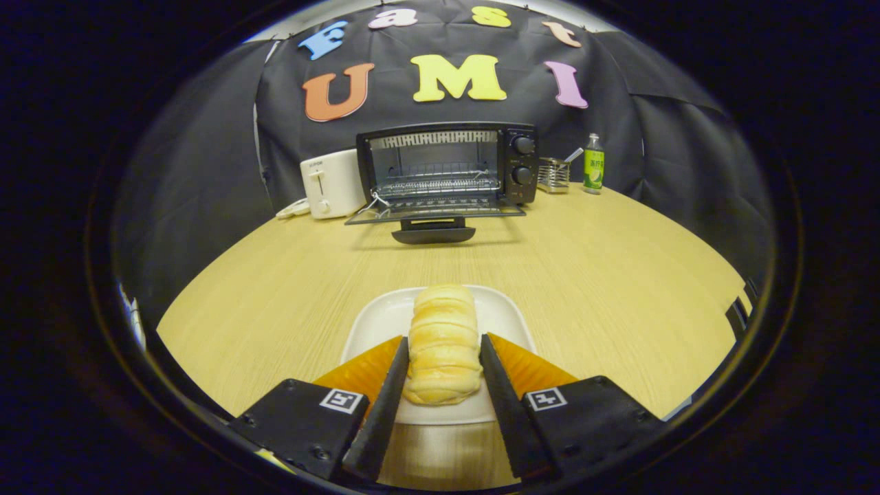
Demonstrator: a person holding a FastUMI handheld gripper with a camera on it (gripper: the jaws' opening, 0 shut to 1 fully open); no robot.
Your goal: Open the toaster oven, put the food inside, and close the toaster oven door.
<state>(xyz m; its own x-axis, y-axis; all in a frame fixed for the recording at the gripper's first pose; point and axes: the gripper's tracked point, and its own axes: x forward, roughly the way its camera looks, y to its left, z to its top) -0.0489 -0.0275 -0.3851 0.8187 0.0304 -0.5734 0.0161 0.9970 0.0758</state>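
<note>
A long, pale golden bread roll (443,357) lies on a white plate (375,323) on the wooden table, close in front of me. My gripper (445,339) has its two fingers at the roll's sides; both pads touch it, left finger (392,385) and right finger (498,381). Far beyond the fingers, at the back of the table, stands the black toaster oven (519,161). Its glass door (433,212) hangs open and flat, handle (433,235) toward me. The wire rack (440,185) inside is bare.
A white pop-up toaster (330,182) stands just left of the oven. To its right are a wire basket (553,175) and a green bottle (593,165). Bare wooden table (584,275) stretches between the plate and the oven.
</note>
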